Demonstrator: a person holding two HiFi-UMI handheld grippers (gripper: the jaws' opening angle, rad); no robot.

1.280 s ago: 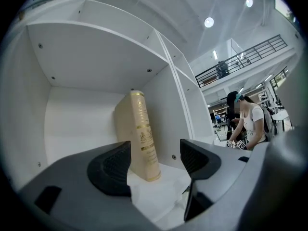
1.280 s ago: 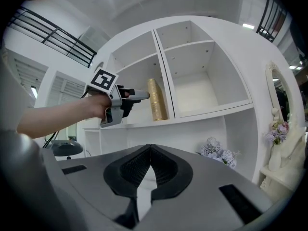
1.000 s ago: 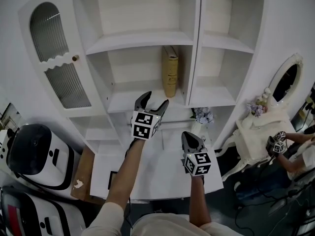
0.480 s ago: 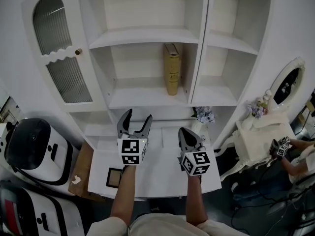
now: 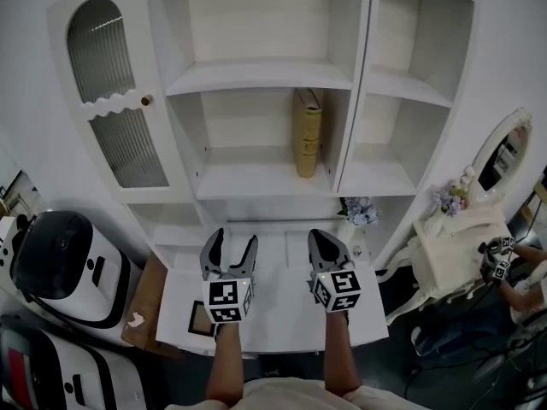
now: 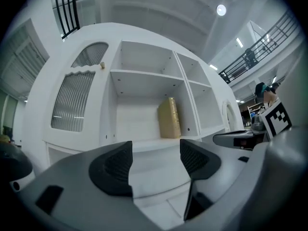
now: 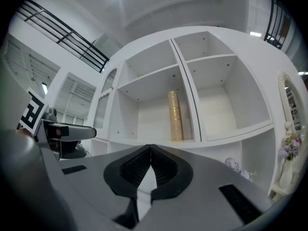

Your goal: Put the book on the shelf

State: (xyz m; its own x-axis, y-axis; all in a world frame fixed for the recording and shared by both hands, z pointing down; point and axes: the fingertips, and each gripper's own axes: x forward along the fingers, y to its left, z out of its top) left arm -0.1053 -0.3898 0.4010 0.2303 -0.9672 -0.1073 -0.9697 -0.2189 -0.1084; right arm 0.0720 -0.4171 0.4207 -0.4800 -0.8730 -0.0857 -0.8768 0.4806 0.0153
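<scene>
Left tongs (image 5: 232, 239) spread, empty; right tongs (image 5: 323, 239) pressed together, empty; both over the white desk (image 5: 282, 284). Yellow book (image 5: 307, 131) stands upright on the middle shelf (image 5: 248, 178), against its right wall. Likely stiff and fairly light; best pinched across the spine at mid-height.

White shelf unit (image 5: 256, 75) w/ arched glass door (image 5: 120, 101); oval mirror (image 5: 498, 156), maybe vanity, at right.

Flowers (image 5: 448, 198) stand beside an oval mirror (image 5: 504, 154).
</scene>
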